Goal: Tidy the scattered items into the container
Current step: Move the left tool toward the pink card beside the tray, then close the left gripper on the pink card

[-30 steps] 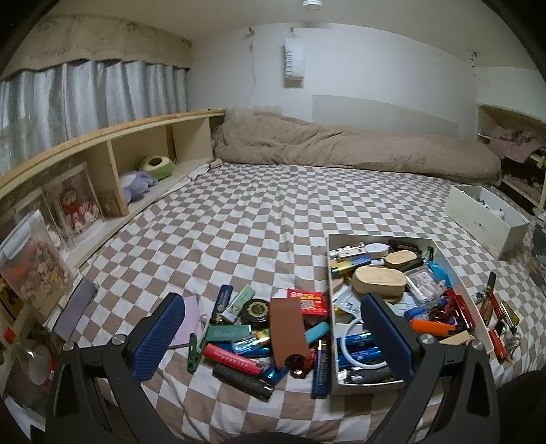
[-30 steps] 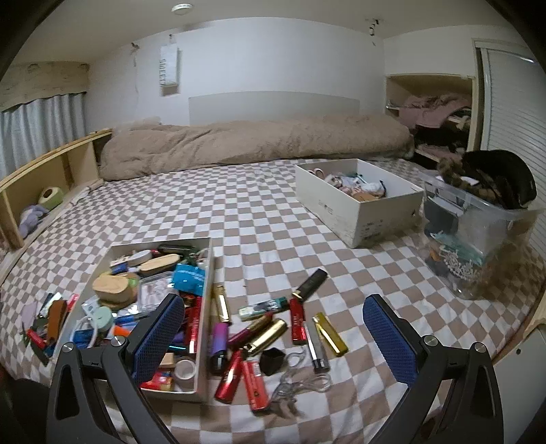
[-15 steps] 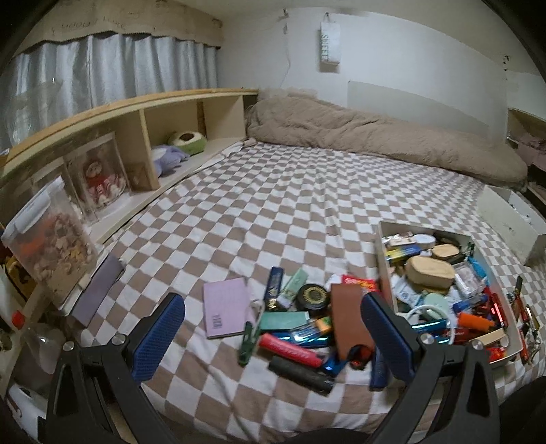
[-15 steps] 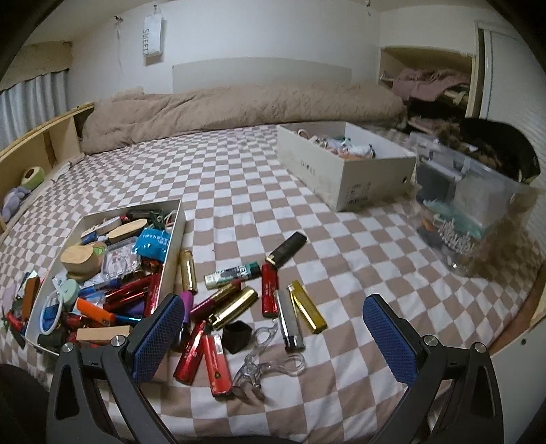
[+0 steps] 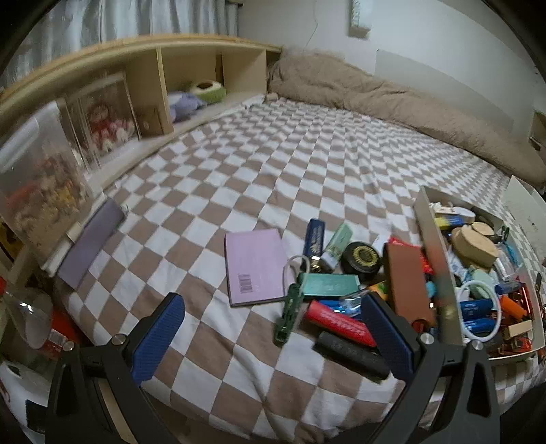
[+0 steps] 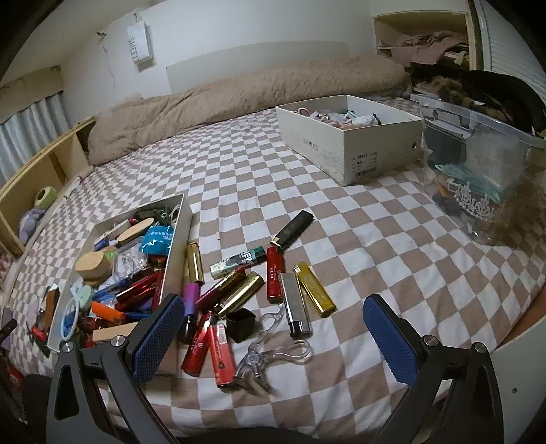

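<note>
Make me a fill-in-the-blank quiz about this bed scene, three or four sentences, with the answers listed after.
1. The pink notebook lies flat on the ______ bedsheet.
2. Both the left gripper and the right gripper are ______ and hold nothing.
3. The gold lighter lies right beside the ______ lighter.
4. The white shoebox stands apart from the open container, farther toward the ______ blanket.

Answers: checkered; open; silver; beige

Looking at a home bedroom: checkered bed (image 5: 290,143) filling the room, rumpled duvet (image 6: 256,92) lying along the wall, curtains (image 5: 119,20) hanging above a wooden shelf (image 5: 163,85).
</note>
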